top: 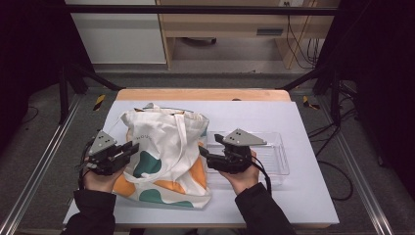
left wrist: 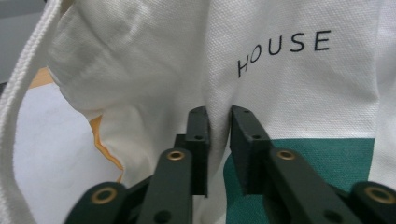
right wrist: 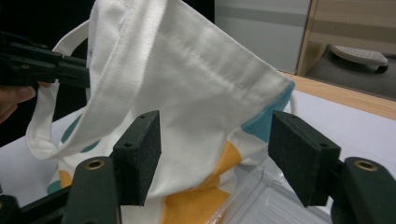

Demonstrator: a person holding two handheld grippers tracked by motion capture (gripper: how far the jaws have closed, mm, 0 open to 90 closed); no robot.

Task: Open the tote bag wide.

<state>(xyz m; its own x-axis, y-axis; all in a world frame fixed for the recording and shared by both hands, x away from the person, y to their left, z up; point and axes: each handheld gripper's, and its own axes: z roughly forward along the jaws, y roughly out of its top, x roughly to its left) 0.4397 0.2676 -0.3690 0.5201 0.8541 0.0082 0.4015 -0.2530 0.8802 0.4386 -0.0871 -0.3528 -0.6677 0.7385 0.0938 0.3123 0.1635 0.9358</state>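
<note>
A white tote bag [top: 161, 156] with green, orange and blue patches and the word HOUSE lies on the white table top, its mouth toward the far side. My left gripper [top: 132, 148] is at the bag's left side. In the left gripper view its jaws [left wrist: 219, 114] stand close together, pinching a raised fold of the bag's cloth [left wrist: 280, 70]. My right gripper [top: 203, 152] is at the bag's right edge, open. In the right gripper view its pads [right wrist: 140, 154] stand wide apart, with the bag's upper corner [right wrist: 196, 93] and a handle strap ahead of them.
A clear plastic tray [top: 274, 152] lies right of the bag, under my right hand, and its corner [right wrist: 261, 200] sits below the right jaws. The white sheet [top: 303, 196] covers the table. A wooden edge [top: 200, 94] runs along the back. Black frame posts [top: 63, 93] stand at both sides.
</note>
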